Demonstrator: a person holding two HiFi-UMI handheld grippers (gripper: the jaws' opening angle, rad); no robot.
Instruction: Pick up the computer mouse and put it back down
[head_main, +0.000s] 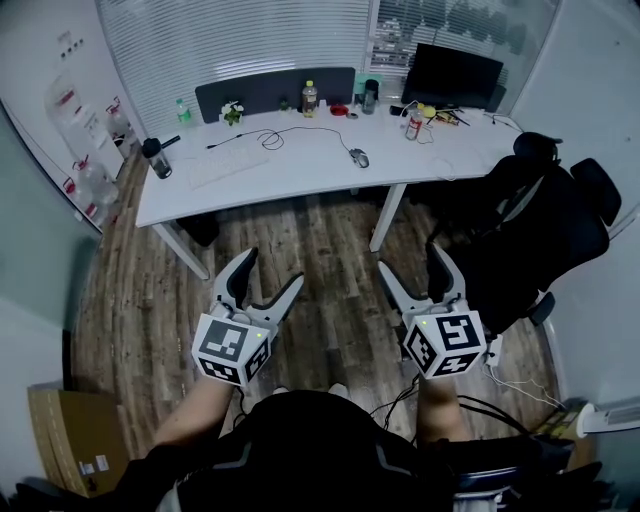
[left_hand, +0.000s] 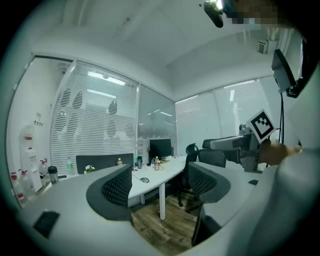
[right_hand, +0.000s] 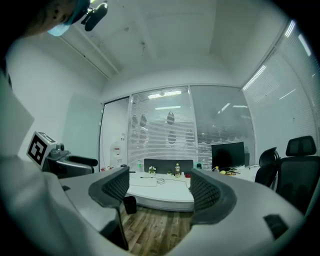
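A dark computer mouse lies on the white desk, its cable trailing left toward a white keyboard. In the left gripper view the mouse shows small and far off on the desk. Both grippers hover over the wooden floor, well short of the desk. My left gripper is open with nothing between its jaws, seen also in its own view. My right gripper is open and empty too, with the desk beyond its jaws.
A black monitor, bottles and a low divider line the desk's far edge. A black office chair stands at the right of the desk. A cardboard box sits on the floor at left.
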